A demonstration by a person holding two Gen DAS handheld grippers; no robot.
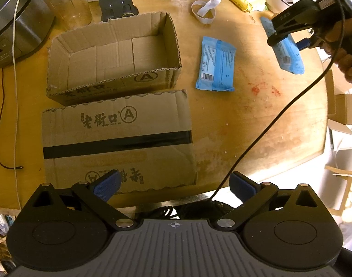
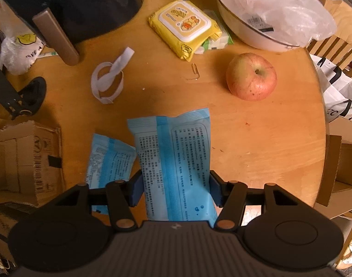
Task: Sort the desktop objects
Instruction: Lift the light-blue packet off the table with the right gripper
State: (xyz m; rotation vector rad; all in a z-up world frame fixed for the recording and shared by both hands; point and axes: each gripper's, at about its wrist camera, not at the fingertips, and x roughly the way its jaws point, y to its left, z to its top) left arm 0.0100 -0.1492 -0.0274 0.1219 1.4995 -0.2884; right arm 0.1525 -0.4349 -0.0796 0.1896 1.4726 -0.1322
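My right gripper (image 2: 174,190) is shut on a blue wipes pack (image 2: 176,161) and holds it above the round wooden table (image 2: 279,138); the same pack shows in the left wrist view (image 1: 289,55), lifted at the right. A second blue wipes pack (image 1: 216,63) lies flat on the table right of an open cardboard box (image 1: 171,41); it also shows in the right wrist view (image 2: 109,159). My left gripper (image 1: 174,184) is open and empty, low over the near table edge, above a flattened cardboard box (image 1: 116,143).
A yellow wipes pack (image 2: 185,27), an apple (image 2: 251,76), a white strap loop (image 2: 109,78), a paper clip (image 2: 195,69) and a white bowl with plastic bags (image 2: 256,32) lie at the far side. A black appliance (image 2: 83,7) and a clear jug (image 1: 65,2) stand behind the box.
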